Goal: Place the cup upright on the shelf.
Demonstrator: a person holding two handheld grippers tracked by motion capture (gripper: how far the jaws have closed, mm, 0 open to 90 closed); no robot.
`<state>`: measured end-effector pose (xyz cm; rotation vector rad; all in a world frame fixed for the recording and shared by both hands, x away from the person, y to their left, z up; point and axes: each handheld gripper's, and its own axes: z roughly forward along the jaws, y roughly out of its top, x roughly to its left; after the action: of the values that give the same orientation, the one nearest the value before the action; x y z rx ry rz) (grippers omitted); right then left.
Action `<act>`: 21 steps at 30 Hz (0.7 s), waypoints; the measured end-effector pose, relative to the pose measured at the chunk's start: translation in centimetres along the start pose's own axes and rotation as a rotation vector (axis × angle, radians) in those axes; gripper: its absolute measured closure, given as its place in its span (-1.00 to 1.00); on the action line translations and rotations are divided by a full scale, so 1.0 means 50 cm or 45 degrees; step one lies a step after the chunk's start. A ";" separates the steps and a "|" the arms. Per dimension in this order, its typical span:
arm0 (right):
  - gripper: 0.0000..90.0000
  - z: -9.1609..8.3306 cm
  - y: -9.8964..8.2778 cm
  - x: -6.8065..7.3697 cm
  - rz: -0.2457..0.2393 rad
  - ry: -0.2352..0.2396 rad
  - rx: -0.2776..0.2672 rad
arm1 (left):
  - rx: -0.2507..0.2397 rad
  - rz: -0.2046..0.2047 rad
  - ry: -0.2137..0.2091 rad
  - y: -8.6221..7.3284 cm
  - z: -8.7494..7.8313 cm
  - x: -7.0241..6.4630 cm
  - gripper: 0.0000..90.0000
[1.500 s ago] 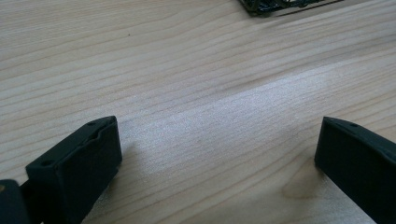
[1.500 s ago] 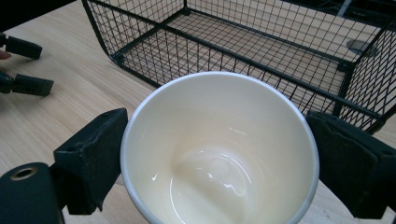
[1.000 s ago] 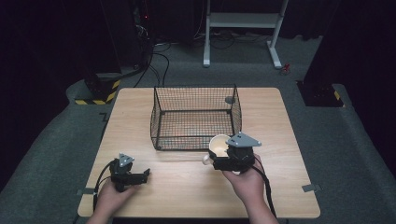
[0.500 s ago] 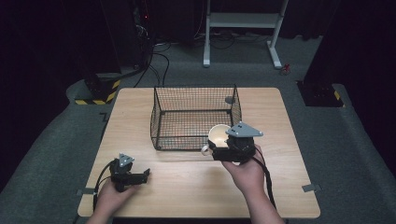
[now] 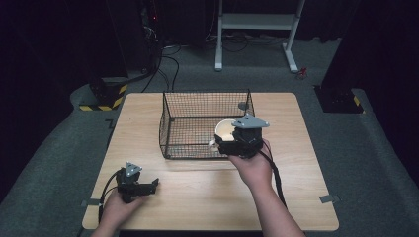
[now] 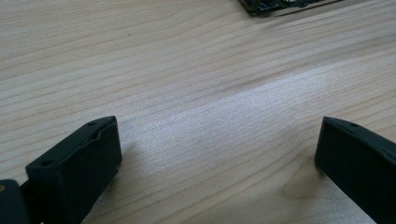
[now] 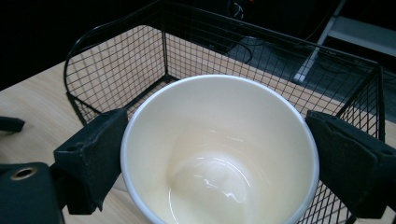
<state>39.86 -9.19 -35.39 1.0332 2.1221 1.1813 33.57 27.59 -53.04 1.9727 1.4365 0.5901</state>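
- Dark floor surrounds the pale wooden worktop [image 5: 207, 197]; a wire basket [image 5: 170, 123] stands mid-table, open-topped to receive things
- right gripper [image 5: 225, 143] clamps the cream cup [image 7: 219, 154] between its jaws, raised above the basket's near wall, likely to clear it
- left gripper [image 5: 148, 186] rests apart, jaws spread and empty

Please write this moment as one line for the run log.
right gripper: shut on cup, held at wire basket front edge | left gripper: open, on table
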 end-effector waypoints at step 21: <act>-0.80 0.100 0.058 -0.017 0.009 -0.055 0.032 | 0.000 0.017 0.008 0.000 -0.001 0.001 -0.98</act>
<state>45.02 -6.48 -35.32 1.0684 2.1069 1.1284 33.57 27.64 -53.02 1.9834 1.4285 0.6020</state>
